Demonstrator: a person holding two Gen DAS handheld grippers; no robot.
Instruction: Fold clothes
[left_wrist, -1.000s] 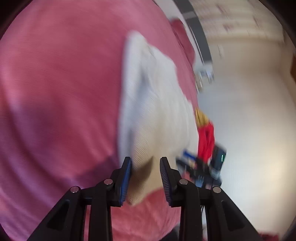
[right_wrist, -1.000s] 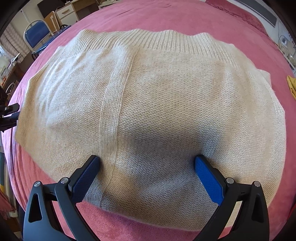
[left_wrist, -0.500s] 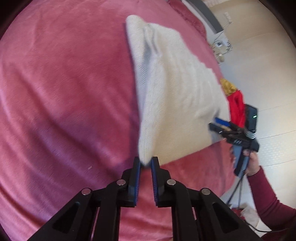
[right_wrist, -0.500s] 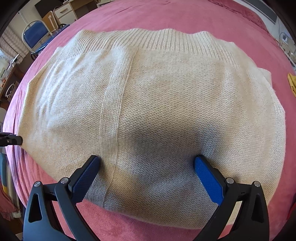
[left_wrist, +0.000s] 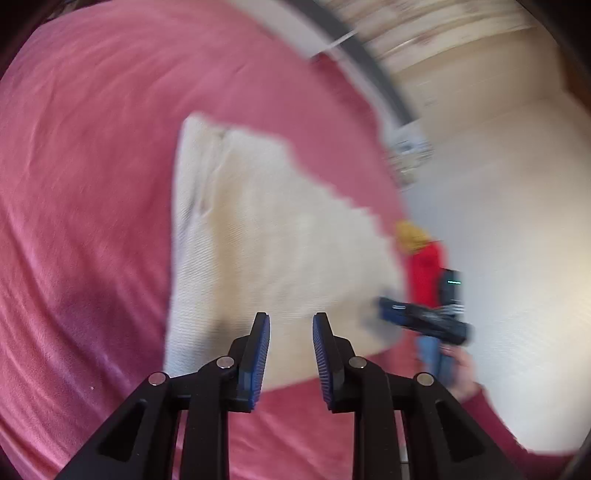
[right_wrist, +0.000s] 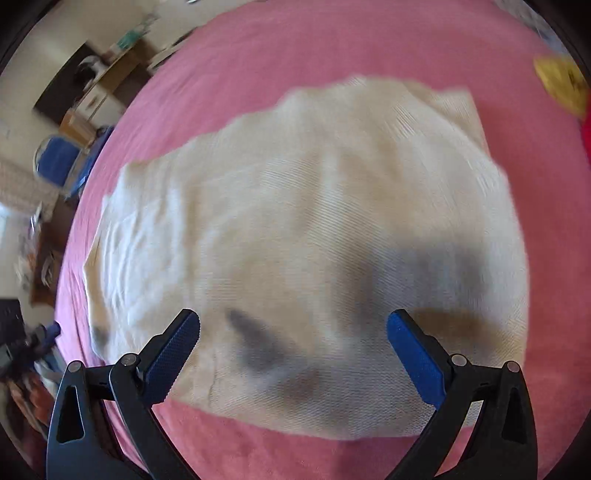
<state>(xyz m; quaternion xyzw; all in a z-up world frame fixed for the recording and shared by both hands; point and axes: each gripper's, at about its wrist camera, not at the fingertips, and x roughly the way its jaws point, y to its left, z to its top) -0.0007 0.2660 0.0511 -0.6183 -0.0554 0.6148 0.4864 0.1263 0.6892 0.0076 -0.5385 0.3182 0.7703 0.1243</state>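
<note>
Sweater (right_wrist: 303, 236) on the bed (right_wrist: 332, 51), one, cream, folded.
Two tongs above it: left tongs (left_wrist: 291, 332) opening, nothing between; right tongs (right_wrist: 293, 332) spread wide, released.

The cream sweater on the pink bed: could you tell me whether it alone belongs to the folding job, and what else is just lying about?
Job in hand:
cream sweater
left gripper, jaws opening, empty
right gripper, open

Lying about:
yellow cloth
red cloth
blue chair
pink bedcover

Folded sweater (right_wrist: 306, 236) flat on the bed cover (right_wrist: 280, 48), other clothes (right_wrist: 561, 85) beyond its far-right corner.
</note>
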